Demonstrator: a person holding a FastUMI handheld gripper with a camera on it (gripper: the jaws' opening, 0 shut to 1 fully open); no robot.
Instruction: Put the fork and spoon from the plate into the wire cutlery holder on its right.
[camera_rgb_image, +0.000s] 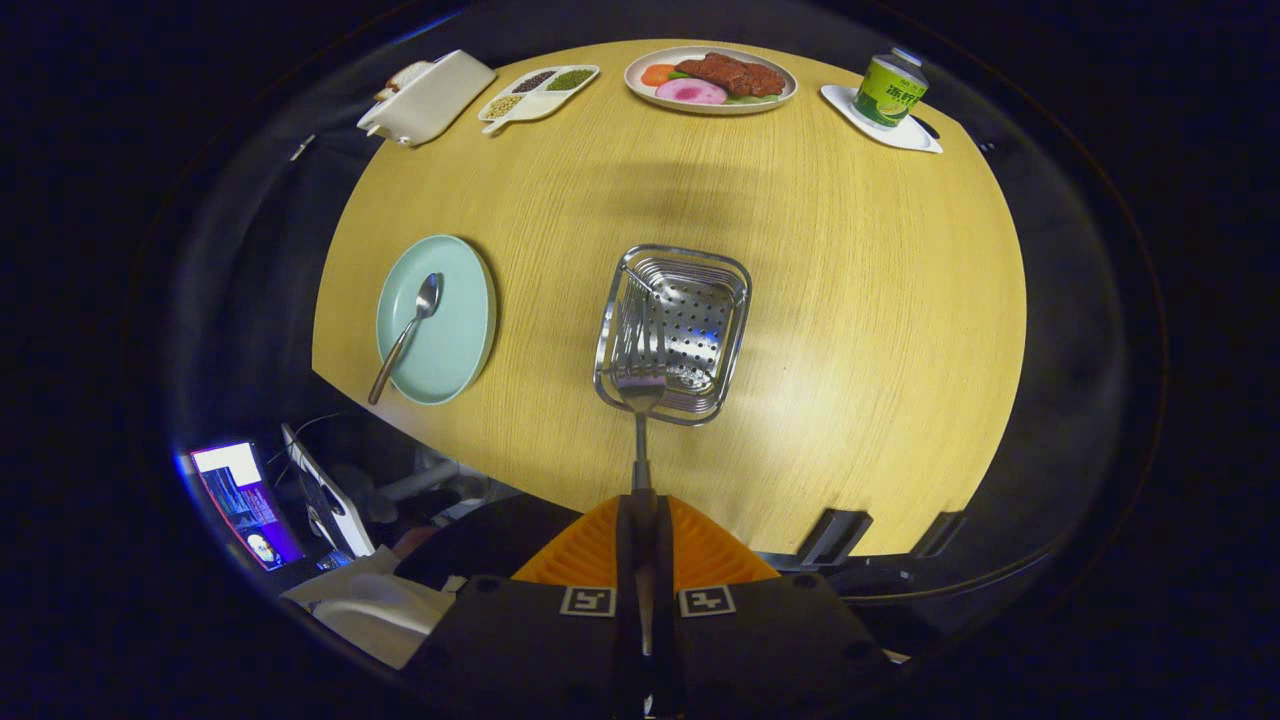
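The fork (640, 385) is clamped by its handle in the closed claw (640, 520), tines forward over the wire holder (672, 333) at frame centre, while the spoon (405, 335) lies on the plate (437, 320) centre-left.

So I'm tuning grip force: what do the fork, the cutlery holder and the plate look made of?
The fork, clamped in the hand-held gripper, looks like polished steel, with bright glints. The cutlery holder looks like shiny perforated metal with a wire rim. The pale green plate has a smooth matte look, ceramic or melamine; I can't tell which.
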